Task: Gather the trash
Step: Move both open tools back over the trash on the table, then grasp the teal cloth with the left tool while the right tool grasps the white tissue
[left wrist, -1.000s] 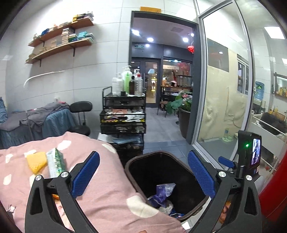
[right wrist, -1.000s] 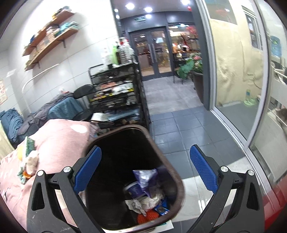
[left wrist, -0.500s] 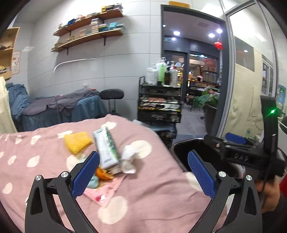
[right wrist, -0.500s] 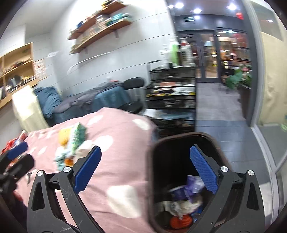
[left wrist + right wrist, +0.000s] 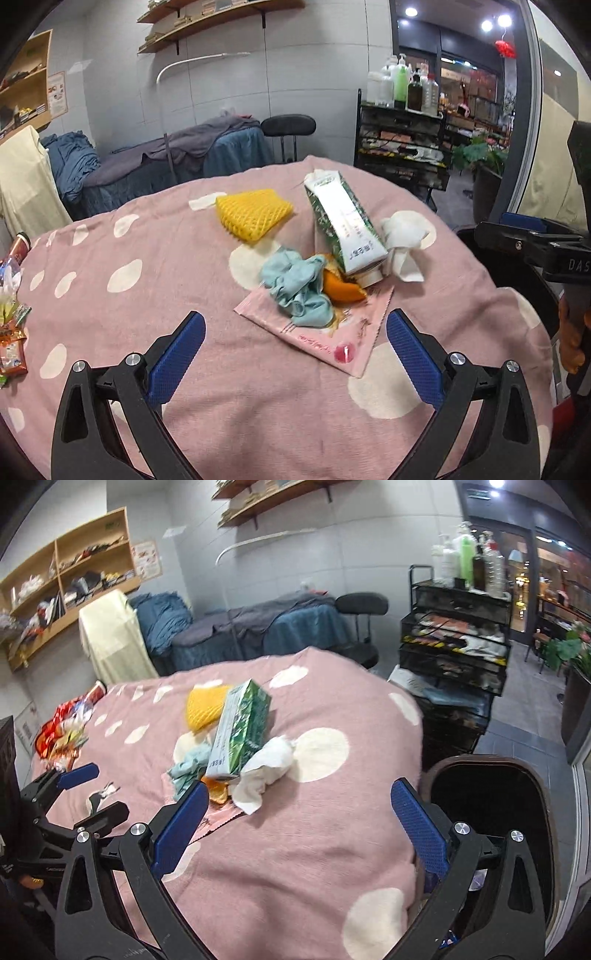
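A trash pile lies on the pink dotted cloth (image 5: 221, 369): a green-white carton (image 5: 341, 225), a yellow foam net (image 5: 253, 216), a white tissue (image 5: 402, 240), a blue rag (image 5: 299, 286), orange peel (image 5: 341, 290) and a pink wrapper (image 5: 325, 332). My left gripper (image 5: 295, 356) is open and empty, just before the wrapper. My right gripper (image 5: 295, 834) is open and empty, near the tissue (image 5: 266, 771) and carton (image 5: 240, 731). The dark bin (image 5: 498, 801) stands right of the table.
Snack packets (image 5: 11, 332) lie at the table's left edge. A black trolley (image 5: 454, 642) with bottles stands behind the bin. A massage bed (image 5: 177, 158) and stool (image 5: 288, 127) are beyond the table. The right gripper's body (image 5: 535, 243) shows at the left wrist view's right.
Both grippers have swung left from over the bin to the table. The trash pile is now straight ahead of both. Both stay open and empty.
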Action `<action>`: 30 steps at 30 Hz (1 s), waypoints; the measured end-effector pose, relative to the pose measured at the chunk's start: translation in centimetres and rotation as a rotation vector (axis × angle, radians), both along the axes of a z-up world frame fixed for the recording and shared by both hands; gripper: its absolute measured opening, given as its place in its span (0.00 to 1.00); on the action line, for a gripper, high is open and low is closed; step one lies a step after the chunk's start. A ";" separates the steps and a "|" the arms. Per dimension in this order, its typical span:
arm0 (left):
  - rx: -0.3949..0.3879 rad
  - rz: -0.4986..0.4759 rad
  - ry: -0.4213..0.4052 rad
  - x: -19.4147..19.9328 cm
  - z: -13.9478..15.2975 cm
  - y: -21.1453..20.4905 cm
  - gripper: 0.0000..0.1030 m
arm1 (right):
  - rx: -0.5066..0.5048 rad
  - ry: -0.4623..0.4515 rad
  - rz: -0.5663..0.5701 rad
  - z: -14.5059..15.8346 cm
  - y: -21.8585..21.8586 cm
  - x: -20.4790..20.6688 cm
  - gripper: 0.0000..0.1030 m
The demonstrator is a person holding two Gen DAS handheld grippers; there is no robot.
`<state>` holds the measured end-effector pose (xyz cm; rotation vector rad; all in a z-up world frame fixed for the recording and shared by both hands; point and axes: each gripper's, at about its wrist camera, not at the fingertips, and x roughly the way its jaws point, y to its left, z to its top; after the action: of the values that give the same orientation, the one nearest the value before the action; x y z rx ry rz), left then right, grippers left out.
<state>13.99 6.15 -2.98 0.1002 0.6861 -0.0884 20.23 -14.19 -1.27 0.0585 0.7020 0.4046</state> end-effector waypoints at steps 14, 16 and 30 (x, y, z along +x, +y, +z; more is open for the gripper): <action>0.015 -0.043 0.214 7.6 -3.2 1.1 0.61 | -0.118 0.151 0.004 -3.8 4.2 6.7 0.76; 0.043 -0.071 0.251 8.2 -3.9 0.4 0.52 | -0.104 0.171 0.013 -4.1 4.3 7.4 0.69; -0.005 -0.034 0.079 4.4 -0.9 1.2 0.19 | 0.002 0.112 0.046 -3.4 3.2 6.2 0.27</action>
<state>18.36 7.38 -3.93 0.1041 0.7633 -0.1271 26.44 -11.00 -4.63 0.0670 0.8142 0.4490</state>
